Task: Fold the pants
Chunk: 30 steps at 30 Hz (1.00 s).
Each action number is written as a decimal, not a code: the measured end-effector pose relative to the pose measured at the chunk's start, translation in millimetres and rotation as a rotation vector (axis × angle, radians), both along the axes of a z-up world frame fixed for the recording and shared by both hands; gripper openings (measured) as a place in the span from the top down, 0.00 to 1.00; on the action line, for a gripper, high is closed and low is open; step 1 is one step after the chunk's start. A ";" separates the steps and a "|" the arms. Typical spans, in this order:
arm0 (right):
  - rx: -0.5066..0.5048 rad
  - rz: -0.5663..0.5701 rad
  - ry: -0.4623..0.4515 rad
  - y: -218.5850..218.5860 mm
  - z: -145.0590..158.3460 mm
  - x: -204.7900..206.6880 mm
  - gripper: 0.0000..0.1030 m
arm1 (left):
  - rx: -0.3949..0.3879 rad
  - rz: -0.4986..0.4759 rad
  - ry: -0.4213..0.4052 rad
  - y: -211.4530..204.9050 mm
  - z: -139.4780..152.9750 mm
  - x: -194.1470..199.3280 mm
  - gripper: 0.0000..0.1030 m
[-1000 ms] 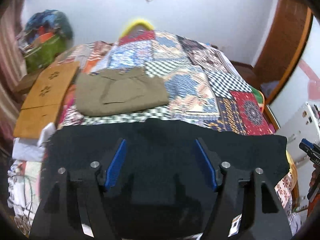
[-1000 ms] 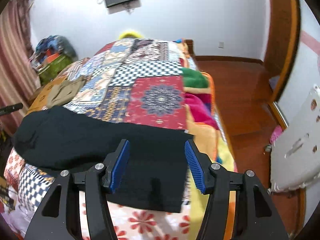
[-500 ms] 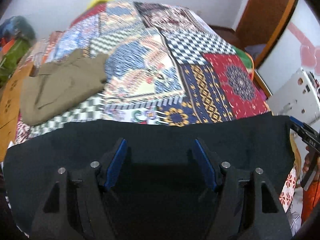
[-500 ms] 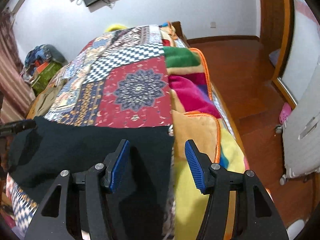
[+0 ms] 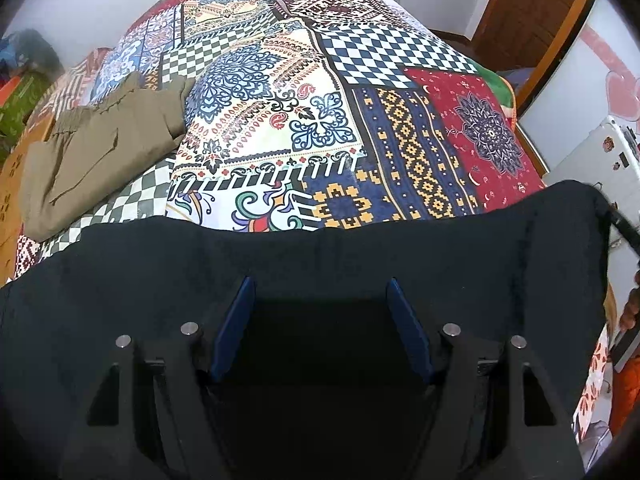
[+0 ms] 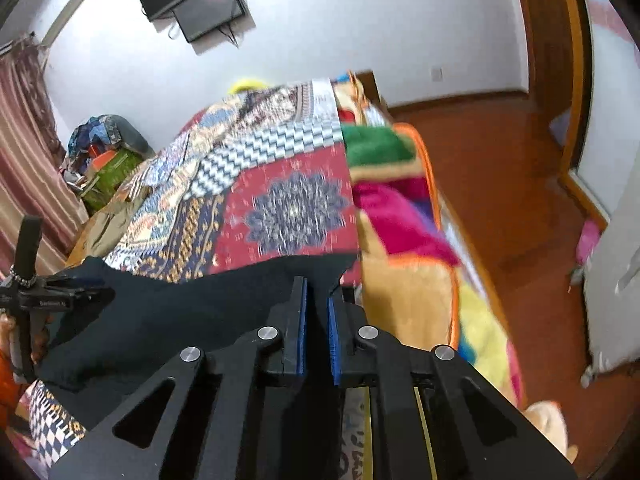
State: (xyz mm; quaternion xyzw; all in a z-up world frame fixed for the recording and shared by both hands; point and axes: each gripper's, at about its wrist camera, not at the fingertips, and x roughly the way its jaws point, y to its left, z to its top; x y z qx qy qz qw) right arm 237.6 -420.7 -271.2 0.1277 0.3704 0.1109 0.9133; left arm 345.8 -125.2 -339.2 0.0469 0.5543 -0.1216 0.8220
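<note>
Black pants (image 5: 320,256) lie across the near end of a patchwork bedspread (image 5: 320,120). My left gripper (image 5: 320,304) is open, its blue pads over the middle of the dark cloth. My right gripper (image 6: 316,300) is shut on the right corner of the black pants (image 6: 180,312) at the bed's right edge. The left gripper shows at the far left of the right wrist view (image 6: 44,300). The near part of the pants is hidden under the grippers.
Folded olive-brown pants (image 5: 96,148) lie on the left of the bed. Coloured blankets (image 6: 400,220) hang off the bed's right side above a wooden floor (image 6: 500,160). A white appliance (image 5: 600,148) stands to the right. Bags are piled at the far left (image 6: 108,148).
My right gripper went from open to shut on the corner of the black pants. Both grippers moved closer to the cloth and the left one tilted down.
</note>
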 end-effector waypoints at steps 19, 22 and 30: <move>-0.051 0.073 0.058 24.4 27.7 -39.3 0.64 | -0.073 0.066 -0.072 40.0 69.9 -64.6 0.32; -0.067 0.124 0.050 42.7 31.4 -52.2 0.63 | -0.086 0.048 -0.068 37.0 73.5 -83.3 0.32; -0.133 0.236 0.110 81.1 4.0 -69.2 0.62 | -0.082 -0.059 -0.047 4.8 66.4 -128.4 0.30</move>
